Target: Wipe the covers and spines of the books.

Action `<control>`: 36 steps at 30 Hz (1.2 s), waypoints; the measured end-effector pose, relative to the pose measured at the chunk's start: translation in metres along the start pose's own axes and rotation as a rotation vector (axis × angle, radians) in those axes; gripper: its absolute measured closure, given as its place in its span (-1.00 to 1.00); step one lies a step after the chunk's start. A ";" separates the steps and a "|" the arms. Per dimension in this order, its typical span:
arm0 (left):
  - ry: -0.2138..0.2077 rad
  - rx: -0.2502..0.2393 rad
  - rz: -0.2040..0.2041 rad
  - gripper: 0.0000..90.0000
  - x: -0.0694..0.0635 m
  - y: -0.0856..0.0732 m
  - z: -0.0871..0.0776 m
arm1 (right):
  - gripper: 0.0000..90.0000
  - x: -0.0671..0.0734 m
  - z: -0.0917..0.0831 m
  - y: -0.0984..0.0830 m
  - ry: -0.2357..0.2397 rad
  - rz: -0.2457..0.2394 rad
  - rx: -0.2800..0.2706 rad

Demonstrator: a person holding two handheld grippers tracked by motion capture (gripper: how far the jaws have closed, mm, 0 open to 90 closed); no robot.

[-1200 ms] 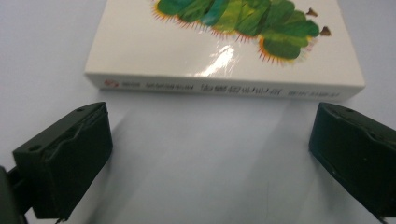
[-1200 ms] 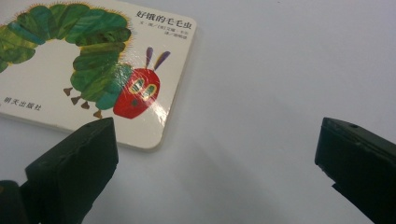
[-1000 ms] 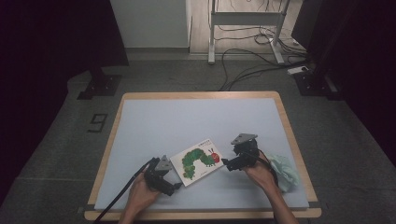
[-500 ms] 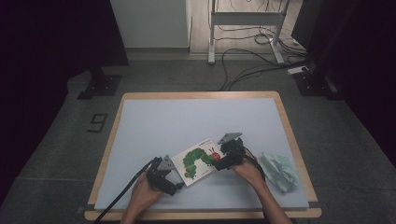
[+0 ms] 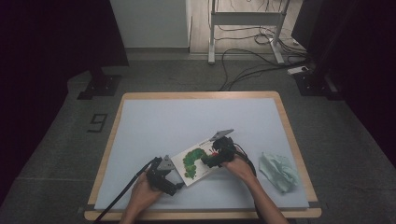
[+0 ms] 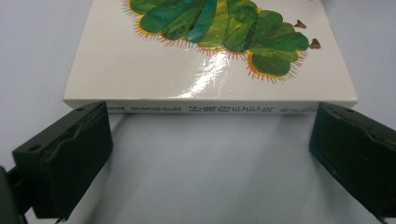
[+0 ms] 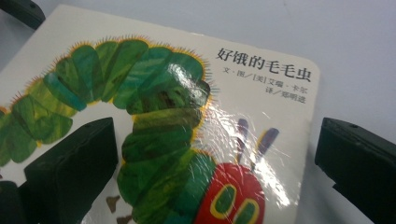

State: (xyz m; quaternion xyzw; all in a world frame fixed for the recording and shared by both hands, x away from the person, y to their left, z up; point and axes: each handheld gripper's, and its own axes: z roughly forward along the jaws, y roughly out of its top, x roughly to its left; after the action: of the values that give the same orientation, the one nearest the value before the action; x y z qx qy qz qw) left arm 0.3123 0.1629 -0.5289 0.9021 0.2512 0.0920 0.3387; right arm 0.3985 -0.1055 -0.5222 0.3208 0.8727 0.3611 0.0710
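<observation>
Picture book (image 5: 197,160) lies flat on the counter (image 5: 154,126), near the front edge, between the two hands. Cover up: green caterpillar with a red head.

Left gripper (image 5: 169,183) sits low at the book's spine edge, jaws wide apart, one off each end of the spine (image 6: 210,108), not touching. Right gripper (image 5: 211,162) hovers over the cover's head end, jaws also apart; one over the caterpillar's body, the other out past the book's edge above the counter. Neither holds anything.

Likely step: getting a hold on the book or opening the cover. To do it well, I'd judge the left should brace the spine side so the book cannot slide on the smooth mat, while the right comes in at the free edge, low and level, and bites only the cover board. The cover is glossy; a shallow pinch could slip.

Writing: cover title 好饿的毛毛虫 (image 7: 262,65), with a smaller credit line beneath, partly legible. Spine print too blurred to read.

Crumpled pale green cloth (image 5: 279,171) lies well off to the right.
</observation>
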 end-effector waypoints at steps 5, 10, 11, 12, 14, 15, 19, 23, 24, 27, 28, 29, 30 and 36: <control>0.000 0.000 0.000 -1.00 0.000 0.000 0.000 | -1.00 -0.001 0.004 0.000 0.024 0.035 -0.005; 0.000 0.000 0.000 -1.00 0.000 0.000 0.000 | -1.00 0.000 0.001 0.002 0.025 0.054 -0.010; -0.001 0.000 -0.001 -1.00 0.000 0.000 0.000 | -1.00 0.000 0.000 0.002 0.031 0.059 -0.015; 0.000 0.000 -0.001 -1.00 0.000 0.000 0.000 | -1.00 0.000 -0.002 0.002 0.033 0.066 -0.028; -0.001 0.000 -0.001 -1.00 0.000 0.000 0.000 | -1.00 -0.001 -0.006 0.003 0.046 0.087 -0.050; -0.001 0.000 -0.001 -1.00 0.000 0.000 0.000 | -1.00 -0.001 -0.008 0.003 0.051 0.097 -0.062; -0.001 0.000 0.000 -1.00 0.000 0.000 0.000 | -1.00 -0.001 -0.016 0.005 0.066 0.114 -0.091; -0.001 0.000 -0.001 -1.00 0.000 0.000 0.000 | -1.00 0.002 -0.023 0.005 0.069 0.119 -0.101; -0.001 0.000 -0.001 -1.00 0.000 0.000 0.000 | -1.00 0.003 -0.024 0.004 0.066 0.122 -0.104; 0.000 0.000 0.000 -1.00 0.000 0.000 0.000 | -0.97 0.005 -0.027 0.002 0.076 0.118 -0.102; 0.000 0.000 0.000 -1.00 0.000 0.000 0.000 | -0.92 0.006 -0.027 0.002 0.117 0.129 -0.099; 0.000 0.000 0.000 -1.00 0.000 0.000 0.000 | -0.87 0.007 -0.026 0.001 0.168 0.138 -0.092; 0.000 0.000 0.000 -1.00 0.000 0.000 0.000 | -0.84 0.011 -0.026 0.001 0.172 0.127 -0.082; 0.000 0.002 0.001 -1.00 0.000 0.000 0.000 | -0.85 0.019 -0.023 0.007 0.078 0.049 -0.015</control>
State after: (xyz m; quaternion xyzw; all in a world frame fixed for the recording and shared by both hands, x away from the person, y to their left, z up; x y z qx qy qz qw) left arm 0.3123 0.1630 -0.5289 0.9025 0.2506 0.0919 0.3379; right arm 0.3786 -0.1037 -0.4987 0.3275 0.8640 0.3813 0.0304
